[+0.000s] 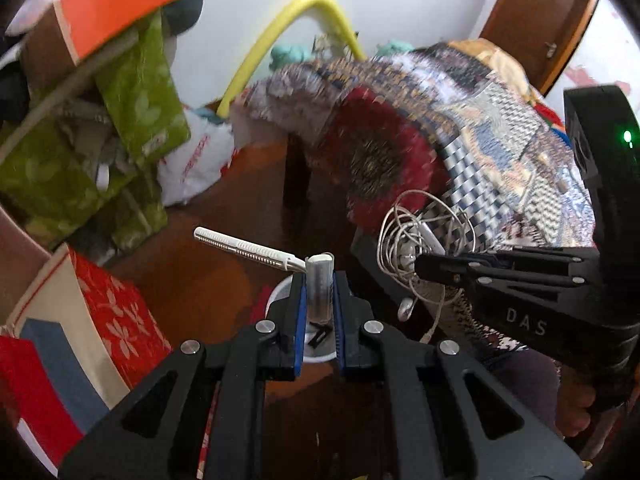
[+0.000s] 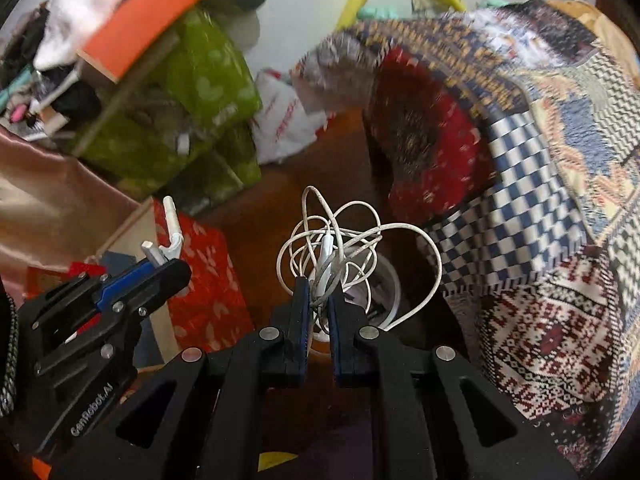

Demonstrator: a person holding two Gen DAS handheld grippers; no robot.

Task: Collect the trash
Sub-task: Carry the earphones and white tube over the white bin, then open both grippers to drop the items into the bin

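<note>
My left gripper is shut on a white disposable razor. Its head sits between the blue pads and its ribbed handle sticks out to the left. Just beneath lies a white round container on the brown floor, mostly hidden by the fingers. My right gripper comes in from the right, shut on a tangled white earphone cable. In the right wrist view the right gripper pinches the earphone cable above the round container. The left gripper with the razor is at the left.
A patterned blanket drapes over furniture on the right. Green bags and an orange box pile up at the left. Nearby are a red floral box and a white plastic bag. Brown floor lies between them.
</note>
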